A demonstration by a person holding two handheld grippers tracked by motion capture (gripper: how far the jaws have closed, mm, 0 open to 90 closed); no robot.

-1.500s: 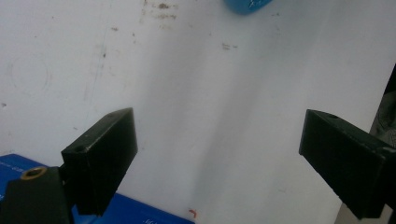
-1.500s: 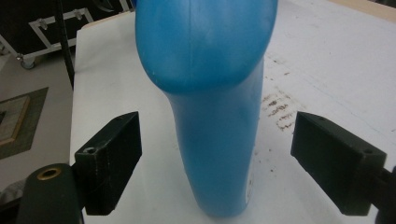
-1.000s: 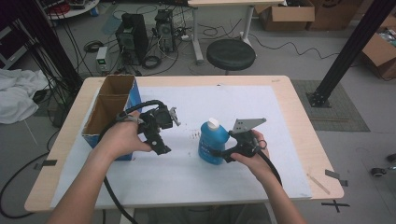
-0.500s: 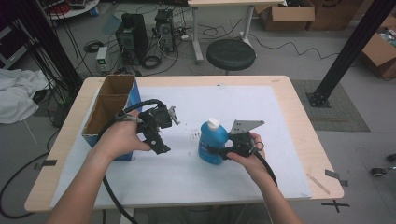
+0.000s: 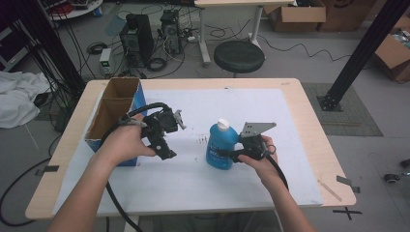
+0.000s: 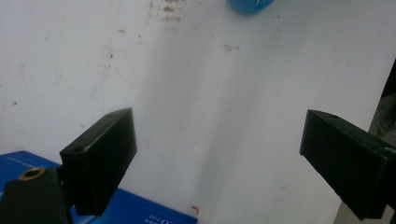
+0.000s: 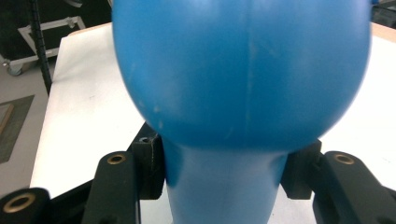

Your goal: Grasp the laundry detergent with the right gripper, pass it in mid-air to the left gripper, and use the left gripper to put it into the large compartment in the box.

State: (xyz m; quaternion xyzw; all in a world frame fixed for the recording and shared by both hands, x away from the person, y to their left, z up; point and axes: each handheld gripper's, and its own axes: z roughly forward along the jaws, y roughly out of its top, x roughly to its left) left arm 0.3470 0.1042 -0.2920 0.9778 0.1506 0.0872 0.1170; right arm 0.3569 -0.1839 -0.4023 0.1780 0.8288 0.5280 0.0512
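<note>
A pale wooden bench stands in a workshop room, most of its top covered by a white sheet that carries a small patch of dark specks near the middle. On the sheet stands a blue bottle with a white cap, upright and a little right of centre. The right gripper comes at it from the right, and its fingers have just been closing; in the right gripper view they press on both sides of the bottle's narrower lower part, gripping it. The left gripper hangs over the sheet well to the left of the bottle, its fingers spread wide with only bare sheet between them. Just beside the left hand, at the bench's left edge, sits an open cardboard box with blue outer sides.

Beyond the bench the grey floor holds a round black stool, two dark computer towers amid loose cables, and the leg of a second table. A black metal post slants up at the right, brown cardboard boxes sit along the far side, and a heap of white cloth lies at the left. Black tape marks the floor at the lower right.
</note>
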